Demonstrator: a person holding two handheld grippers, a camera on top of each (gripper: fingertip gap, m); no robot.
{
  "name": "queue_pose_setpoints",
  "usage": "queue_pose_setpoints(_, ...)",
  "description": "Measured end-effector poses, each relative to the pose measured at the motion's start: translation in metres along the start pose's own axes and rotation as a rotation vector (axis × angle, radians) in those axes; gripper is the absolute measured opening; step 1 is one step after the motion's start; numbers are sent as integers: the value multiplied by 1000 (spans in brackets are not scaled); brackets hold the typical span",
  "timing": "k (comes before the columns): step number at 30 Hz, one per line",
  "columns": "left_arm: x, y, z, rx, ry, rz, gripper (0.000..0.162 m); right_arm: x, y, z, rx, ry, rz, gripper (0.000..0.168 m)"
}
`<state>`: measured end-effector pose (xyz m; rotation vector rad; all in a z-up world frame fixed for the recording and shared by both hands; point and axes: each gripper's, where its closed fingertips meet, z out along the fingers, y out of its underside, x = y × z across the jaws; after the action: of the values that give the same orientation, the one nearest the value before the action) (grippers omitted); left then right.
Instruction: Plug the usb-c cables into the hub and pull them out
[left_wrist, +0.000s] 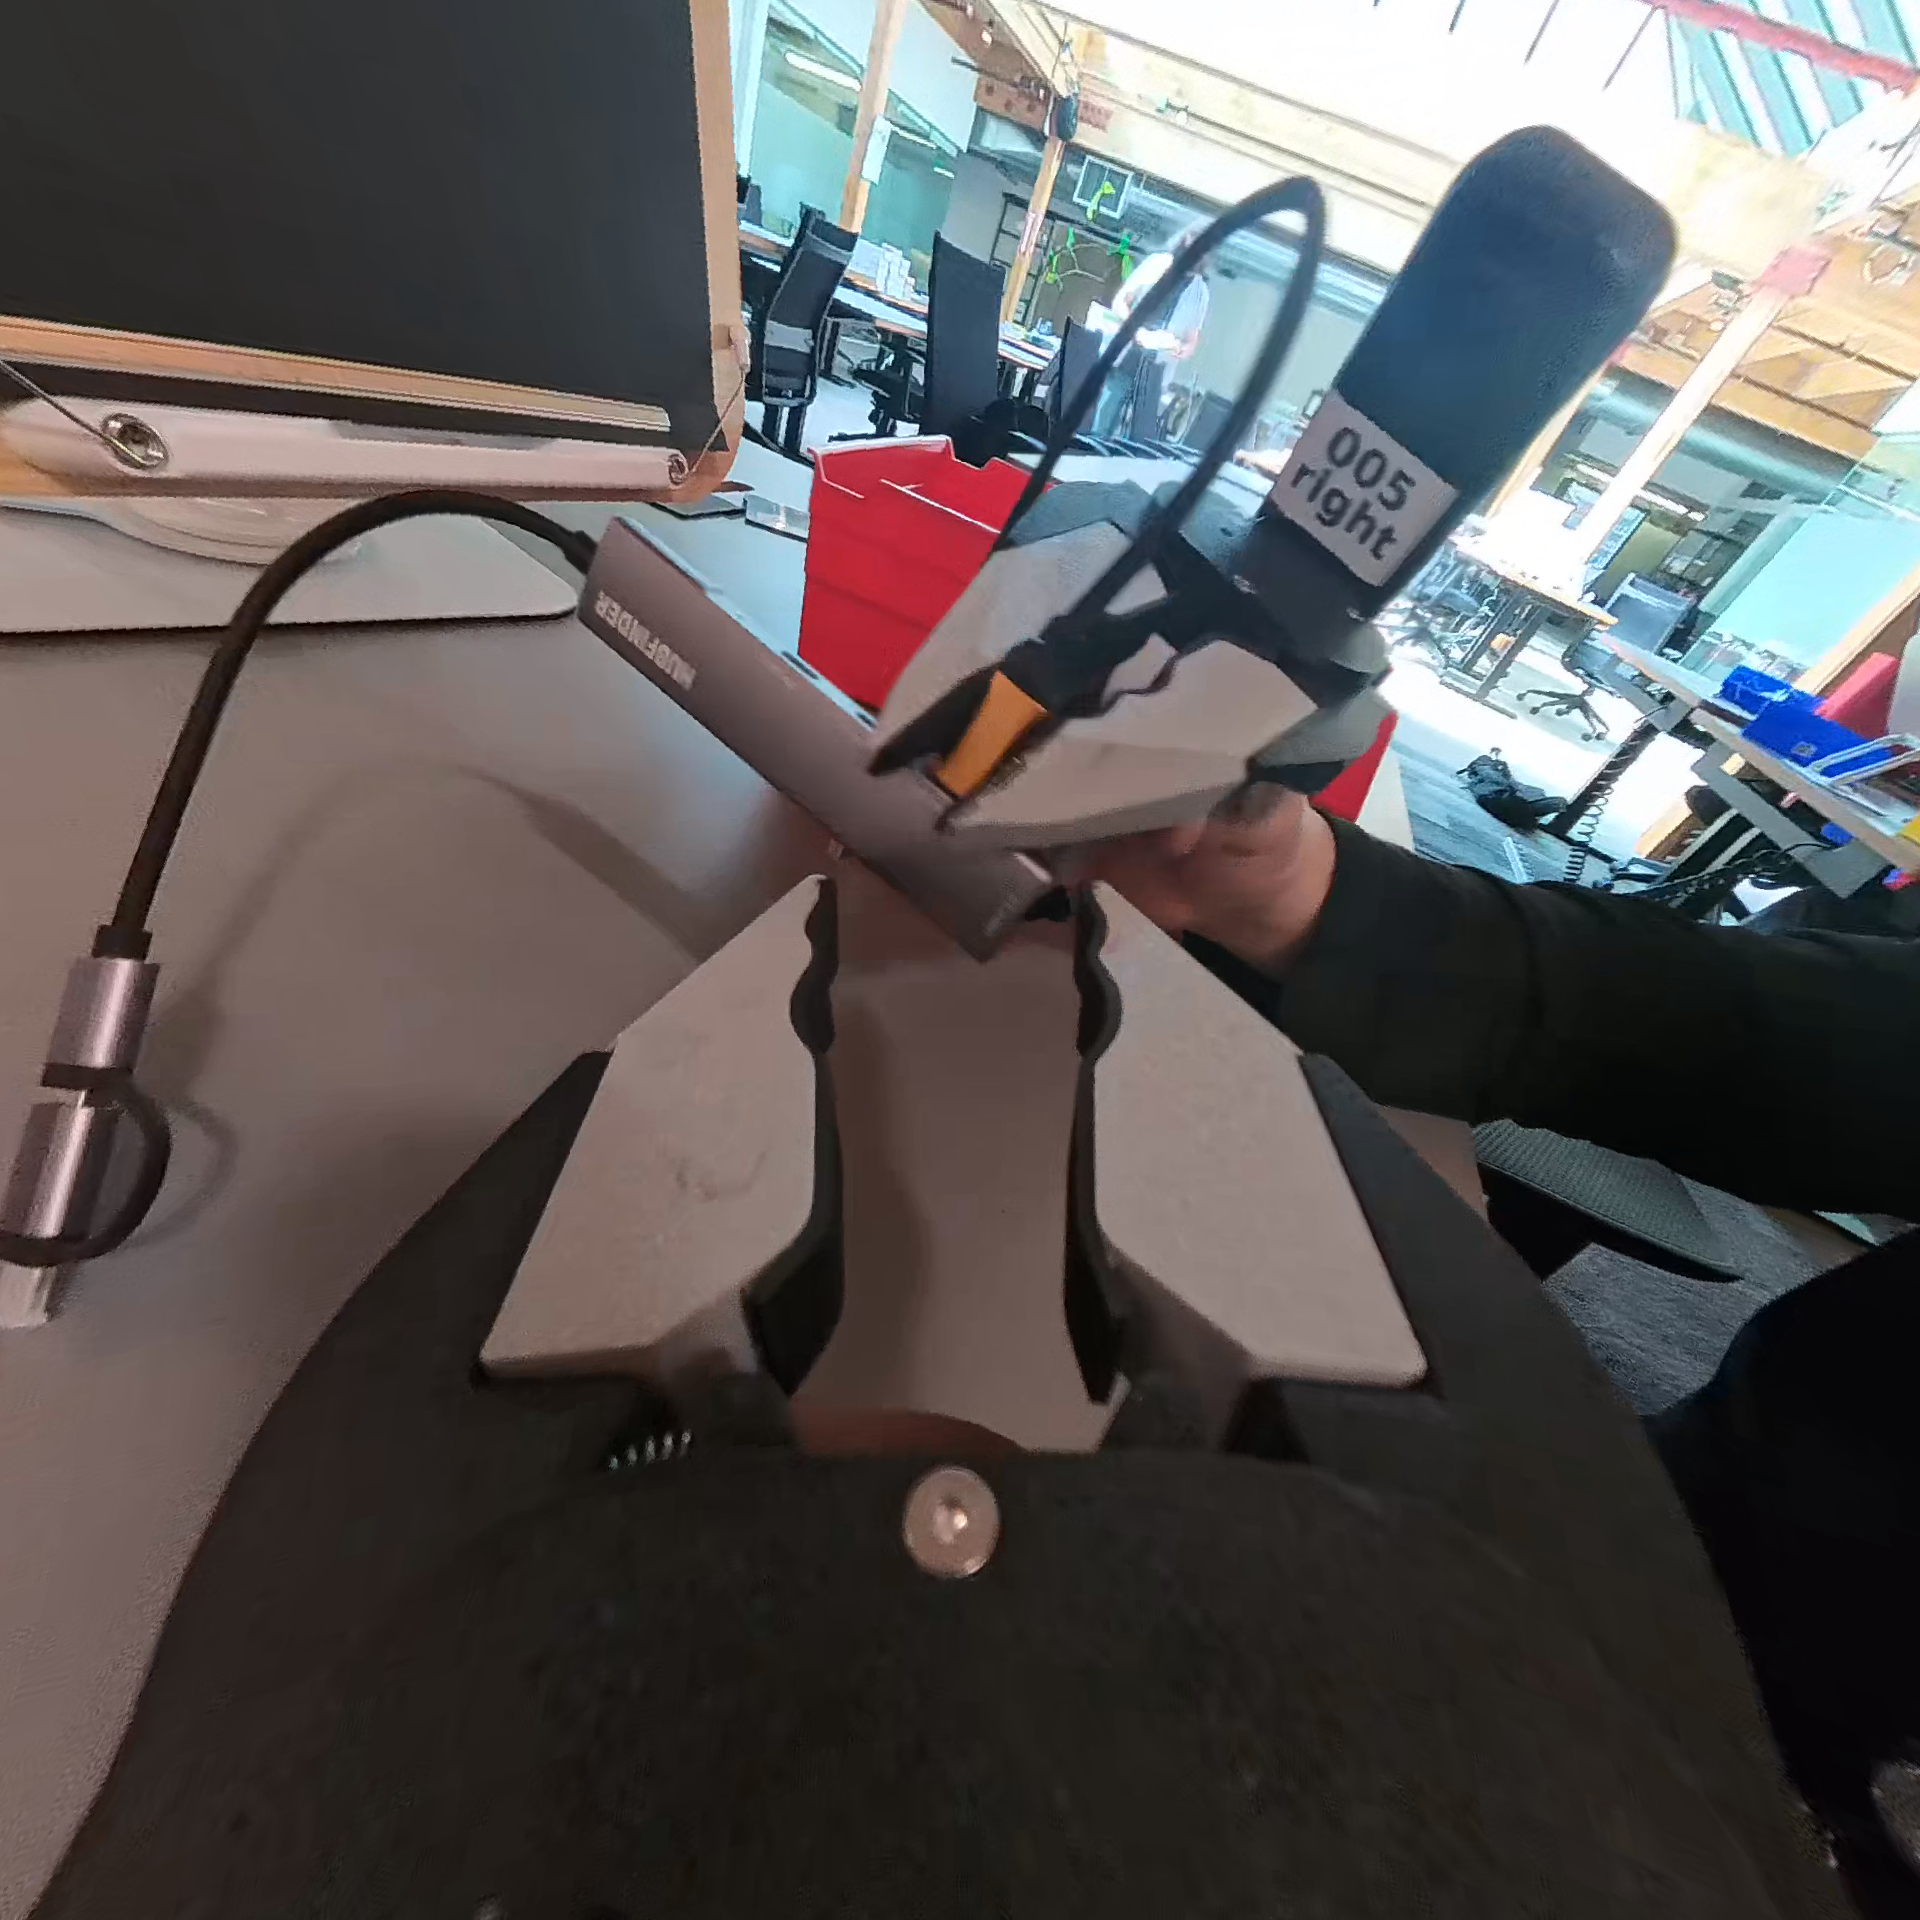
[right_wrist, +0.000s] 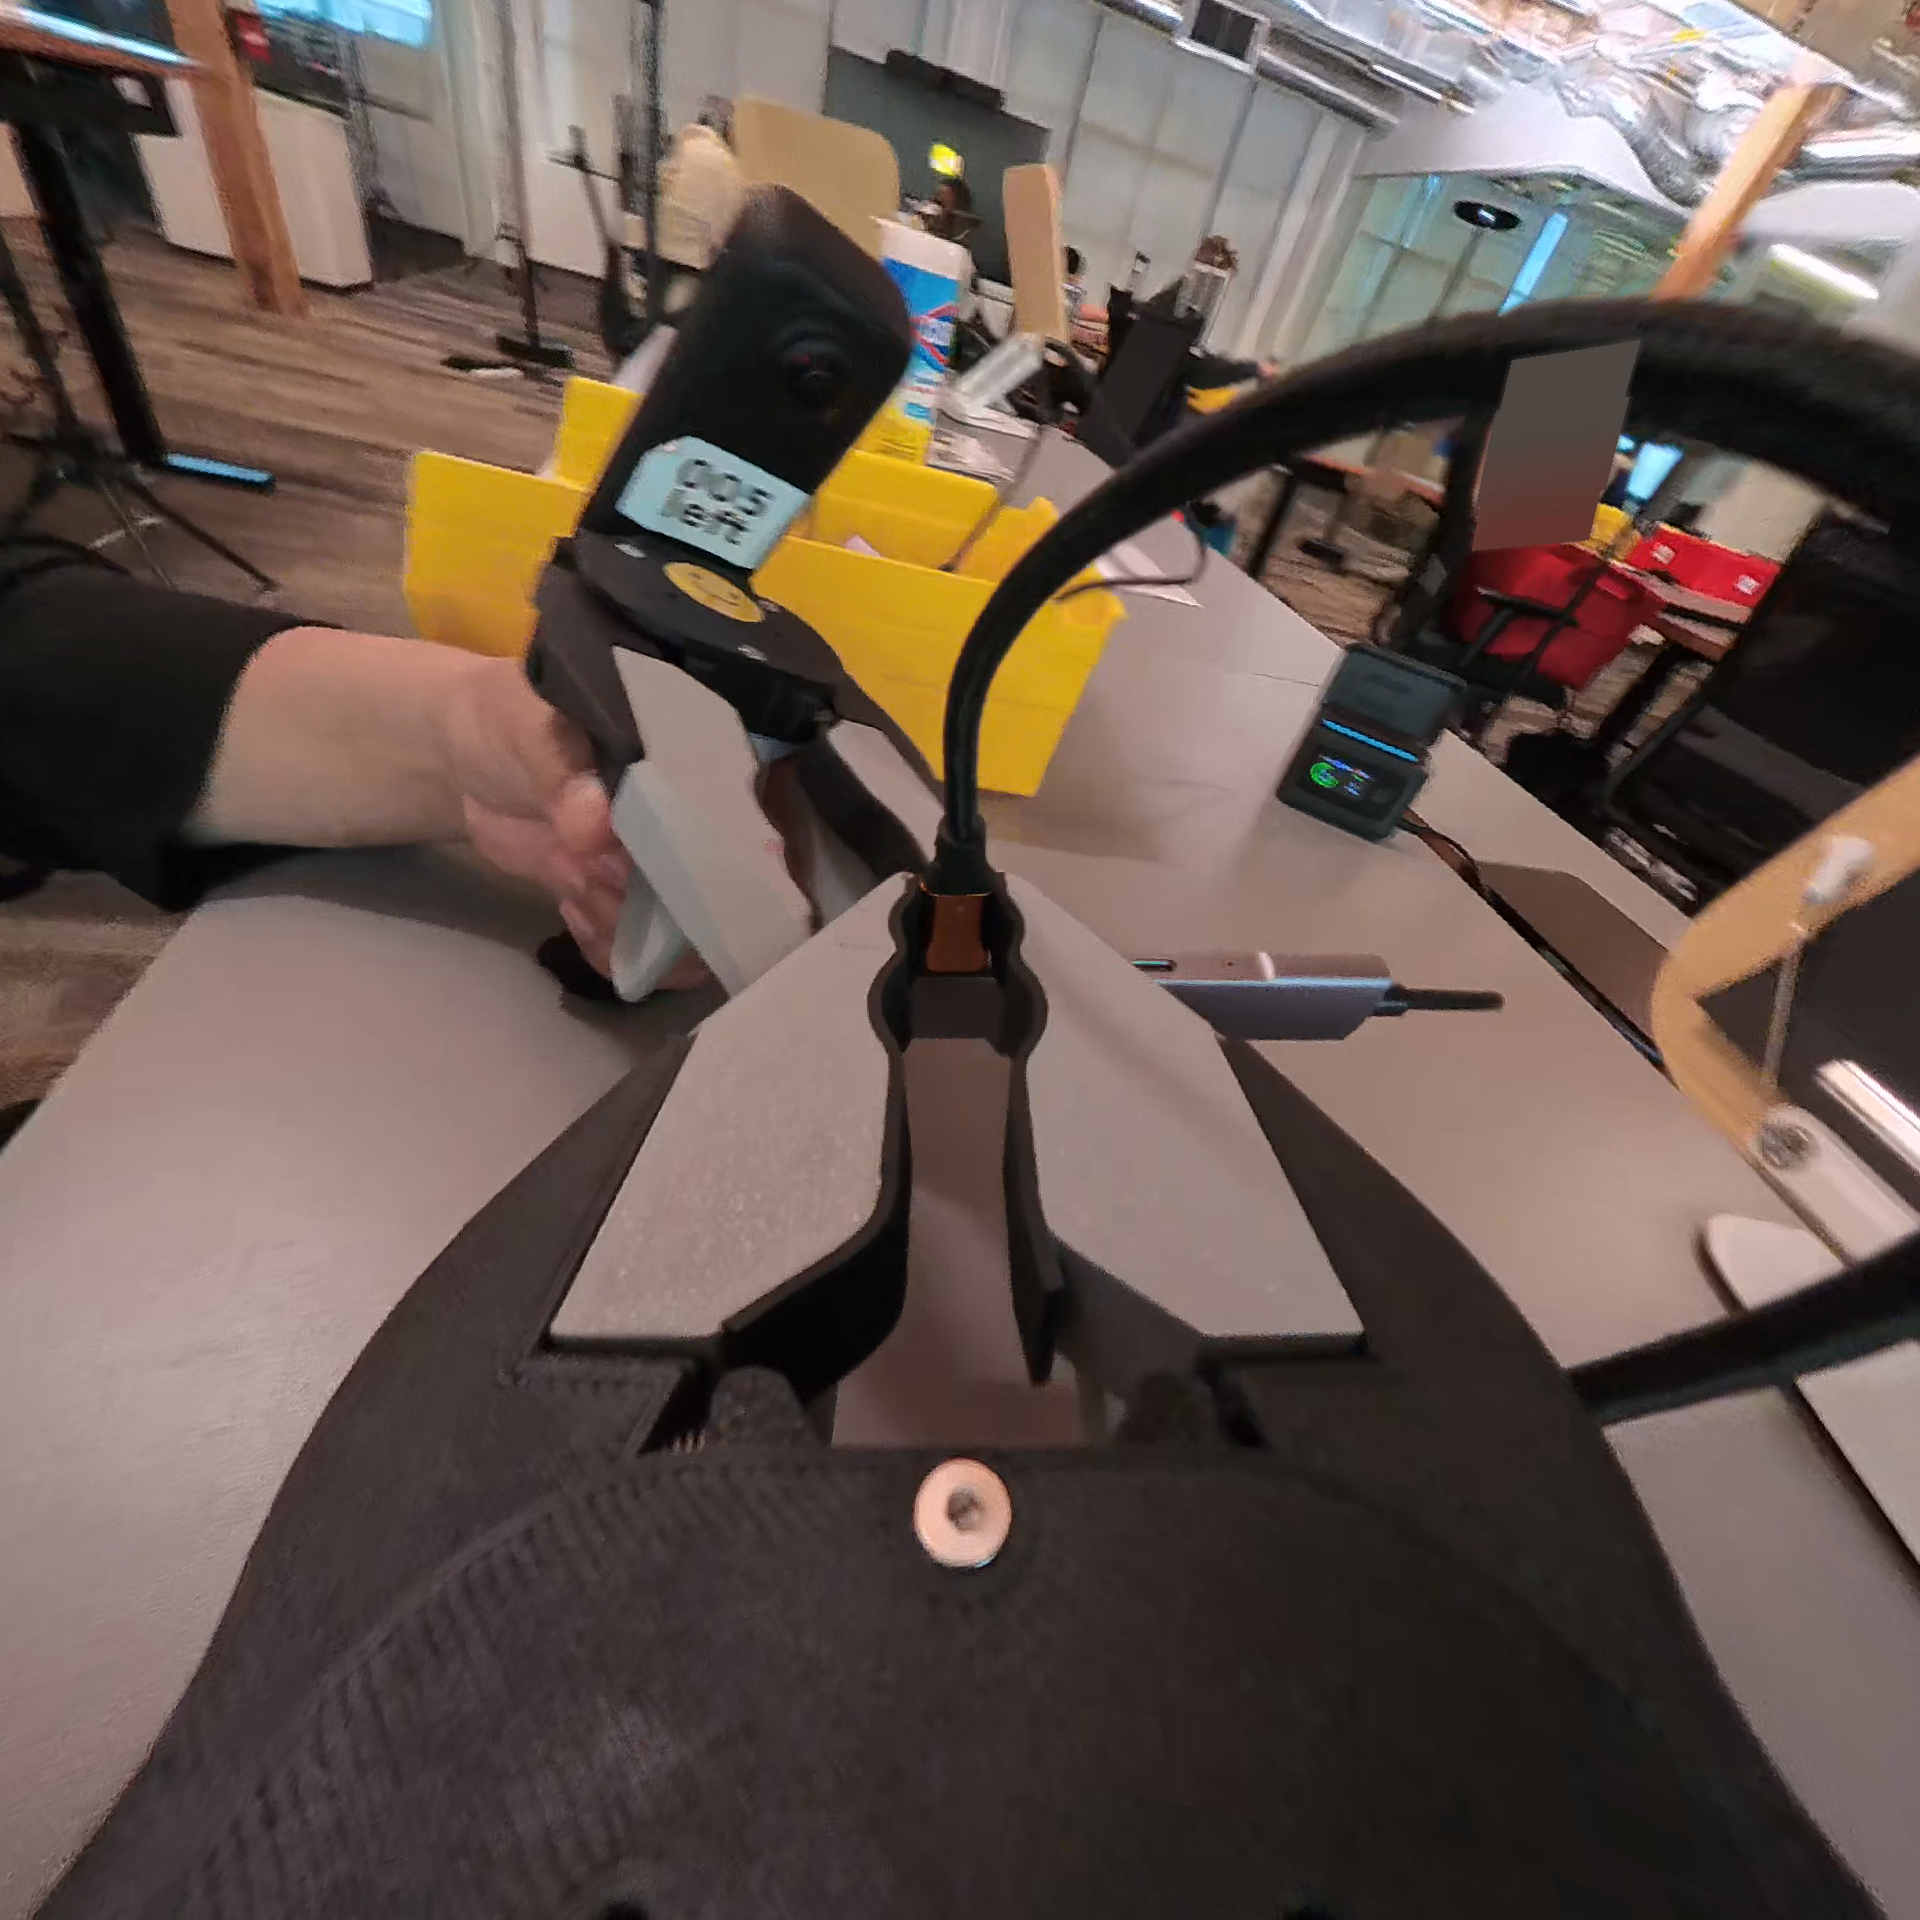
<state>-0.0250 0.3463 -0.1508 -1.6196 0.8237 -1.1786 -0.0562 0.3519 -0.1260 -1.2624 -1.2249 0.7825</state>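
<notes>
A grey usb hub (left_wrist: 727, 675) lies slanted on the grey table (left_wrist: 416, 831). My left gripper (left_wrist: 951, 914) is shut on the hub's near end, jaws about a hub's width apart. My right gripper (left_wrist: 925, 795) is shut on an orange usb-c plug (left_wrist: 992, 727) with a black cable (left_wrist: 1195, 312) looping upward. The plug's tip meets the hub's edge near the left fingertips; whether it is seated is hidden. In the right wrist view the plug (right_wrist: 954, 930) sits between my right gripper's tips (right_wrist: 954, 904). The hub (right_wrist: 1268, 997) pokes out to the right and the left gripper (right_wrist: 727, 945) is at the left.
The hub's own black cable (left_wrist: 208, 707) curves left to a grey connector (left_wrist: 104, 1018). A dark screen in a wooden frame (left_wrist: 364, 208) stands at the back left, a red bin (left_wrist: 894, 561) behind the hub. Yellow bins (right_wrist: 935, 623) and a small black device (right_wrist: 1361, 769) stand beyond. My two grippers' fingertips are within a few centimetres of each other.
</notes>
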Motion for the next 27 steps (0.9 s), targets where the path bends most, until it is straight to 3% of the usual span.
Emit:
queue_pose_setpoints(7,25,3,3,-7,131,8,51,-26,-16,-4,123,-195,76,9)
queue_pose_setpoints(13,52,-6,-5,49,369,-149,50,-42,-32,-17,212,-313,57,9)
queue_pose_setpoints(18,57,-16,-12,105,423,-166,49,-46,-45,-30,301,-394,113,9)
queue_pose_setpoints(22,57,-24,-16,148,469,-246,47,-62,-62,-49,426,-555,155,9)
queue_pose_setpoints(27,61,-24,-13,153,505,-284,40,-75,-64,-52,457,-659,188,8)
